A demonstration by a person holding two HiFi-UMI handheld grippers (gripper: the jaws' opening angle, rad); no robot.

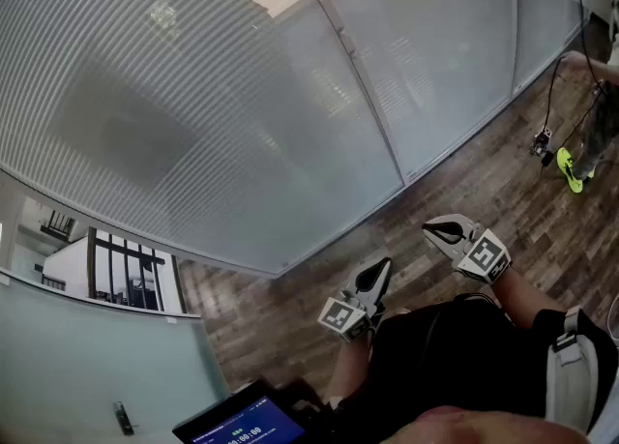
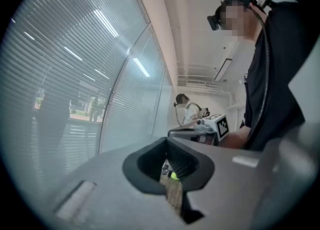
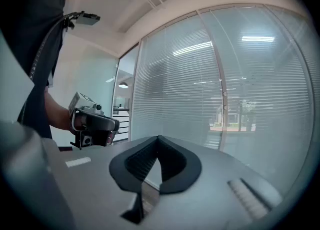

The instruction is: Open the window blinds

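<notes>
Right gripper (image 3: 158,140): jaws pressed together, nothing between. Left gripper (image 2: 167,142): jaws also closed, empty. Both are held low at the torso, well apart from the blinds (image 1: 222,94) on the glass wall ahead. Open wood floor (image 1: 435,191) runs to the wall's bottom edge. A second person (image 1: 592,133) stands far right.

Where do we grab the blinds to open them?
Not the slats: they lie closed, horizontal, apparently behind reflective glass. No cord or wand can be made out. Any control probably sits by the vertical post between panels; approach head-on, jaws either side of it.
</notes>
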